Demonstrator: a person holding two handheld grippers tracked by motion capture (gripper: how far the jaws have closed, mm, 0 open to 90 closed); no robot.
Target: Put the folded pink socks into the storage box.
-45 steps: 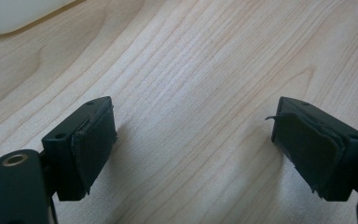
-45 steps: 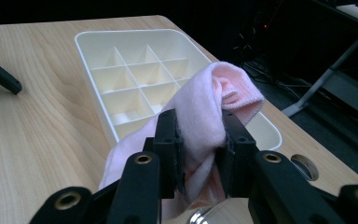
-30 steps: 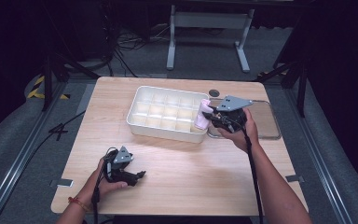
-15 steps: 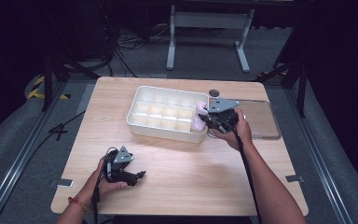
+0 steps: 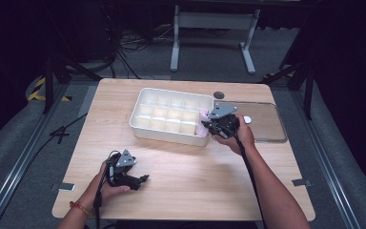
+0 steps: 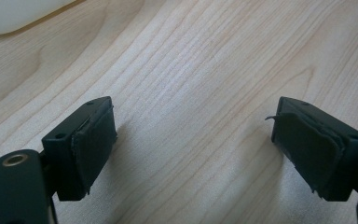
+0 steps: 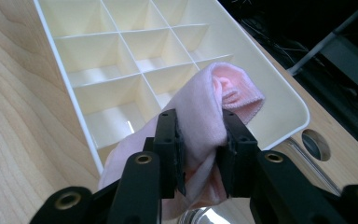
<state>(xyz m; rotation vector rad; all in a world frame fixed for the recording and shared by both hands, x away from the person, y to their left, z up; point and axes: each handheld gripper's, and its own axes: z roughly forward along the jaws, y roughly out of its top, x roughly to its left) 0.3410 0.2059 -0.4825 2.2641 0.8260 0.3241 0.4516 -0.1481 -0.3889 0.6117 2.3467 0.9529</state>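
A white divided tray with several compartments sits at the table's middle back. My right gripper is shut on a folded pink cloth and holds it over the tray's right end, above the near corner compartments. Near the front left of the table my left gripper rests low over bare wood, open, with nothing between its pads.
A clear flat lid lies on the table right of the tray, with a small white round thing on it. A round hole sits in the tabletop behind the tray. Dark floor, cables and a metal stand lie beyond the table.
My right gripper has carried the pink cloth a little leftward and nearer, over the tray's right end. The left gripper has stayed put.
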